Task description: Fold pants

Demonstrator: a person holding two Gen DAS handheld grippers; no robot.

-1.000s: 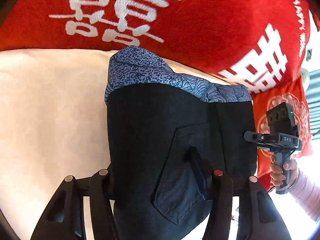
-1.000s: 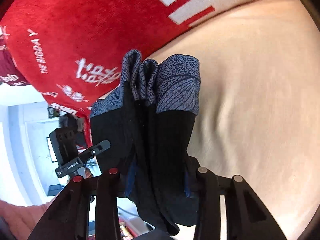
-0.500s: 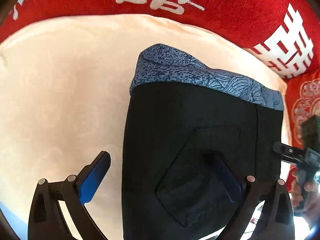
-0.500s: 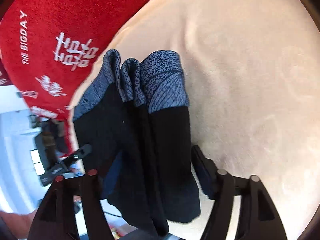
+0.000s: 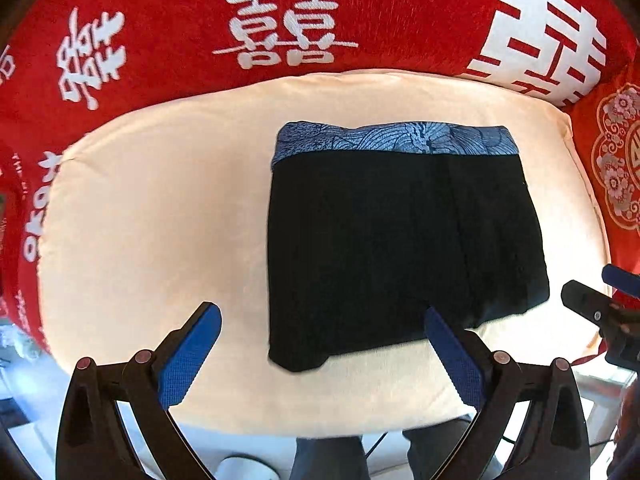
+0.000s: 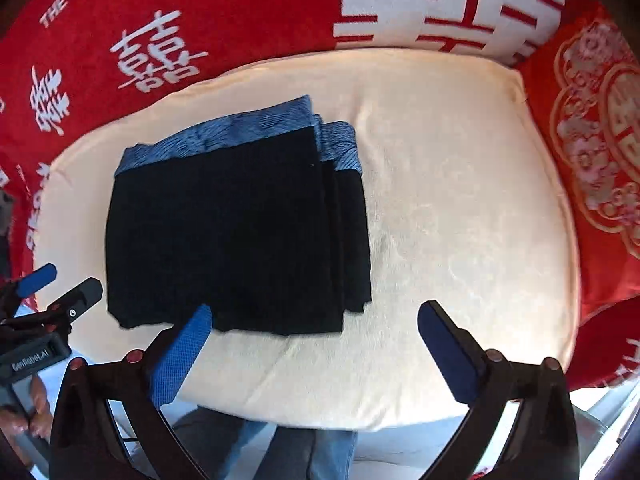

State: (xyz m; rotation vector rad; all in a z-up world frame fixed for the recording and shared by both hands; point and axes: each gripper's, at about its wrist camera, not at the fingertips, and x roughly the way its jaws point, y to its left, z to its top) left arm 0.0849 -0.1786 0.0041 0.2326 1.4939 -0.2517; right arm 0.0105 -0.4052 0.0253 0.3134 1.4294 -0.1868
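Observation:
The folded black pants (image 5: 400, 240) with a blue patterned waistband (image 5: 392, 142) lie flat on a cream cushion (image 5: 160, 220). My left gripper (image 5: 320, 314) hangs above the pants' near edge, open, nothing between its blue pads (image 5: 188, 360). In the right wrist view the pants (image 6: 240, 232) lie on the left half of the cushion (image 6: 460, 200), stacked in several layers. My right gripper (image 6: 316, 310) hovers over their near right corner; its jaws are opening wide and hold nothing. Each gripper shows at the edge of the other's view: the right one (image 5: 600, 304) and the left one (image 6: 52, 300).
A red blanket (image 5: 180, 20) with white characters surrounds the cushion at the back and sides. A red patterned pillow (image 6: 600, 140) sits to the right. A hand (image 6: 36, 400) grips the left handle. The person's legs in jeans (image 6: 300, 452) stand below the cushion's near edge.
Both grippers were shut on the pants' near edge. They have let go, opened wide and risen, tilting to look straight down. The pants now lie flat on the cushion.

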